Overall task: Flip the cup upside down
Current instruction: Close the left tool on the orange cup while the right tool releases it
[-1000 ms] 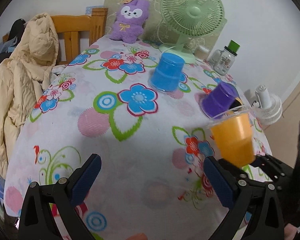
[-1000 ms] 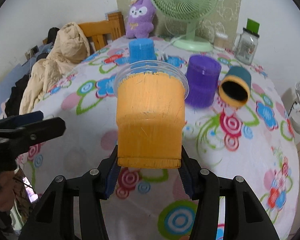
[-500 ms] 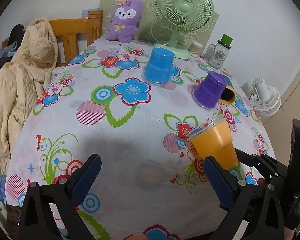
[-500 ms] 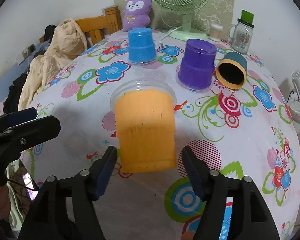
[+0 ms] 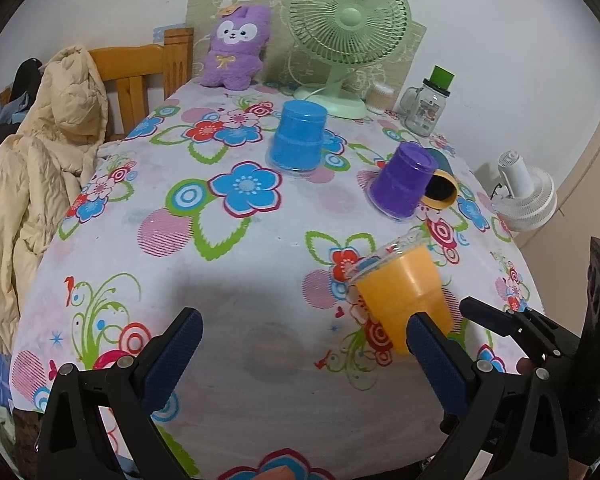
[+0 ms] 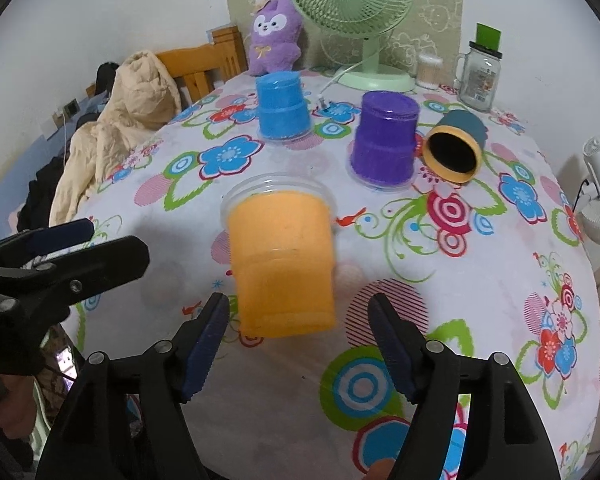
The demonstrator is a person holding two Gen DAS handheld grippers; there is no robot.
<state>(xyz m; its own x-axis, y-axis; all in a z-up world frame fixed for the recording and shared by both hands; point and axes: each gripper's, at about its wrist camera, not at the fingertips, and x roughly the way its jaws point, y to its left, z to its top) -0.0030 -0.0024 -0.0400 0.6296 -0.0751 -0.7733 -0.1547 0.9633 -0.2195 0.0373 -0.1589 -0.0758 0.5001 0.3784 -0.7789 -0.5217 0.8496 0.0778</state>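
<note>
Standing rim-down on the table just ahead of the right gripper, the orange cup looks flipped, so both grippers, left too, gape wide and hold nothing.

orange cup: matt plastic, clear rim | tablecloth: printed cloth | chair: glossy wood | jar: glass

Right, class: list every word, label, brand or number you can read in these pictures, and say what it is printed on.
No text can be read.
Glass jar: it carries a printed label, too small and blurred to read.
Orange cup, blue cup, purple cup: no print visible.
</note>
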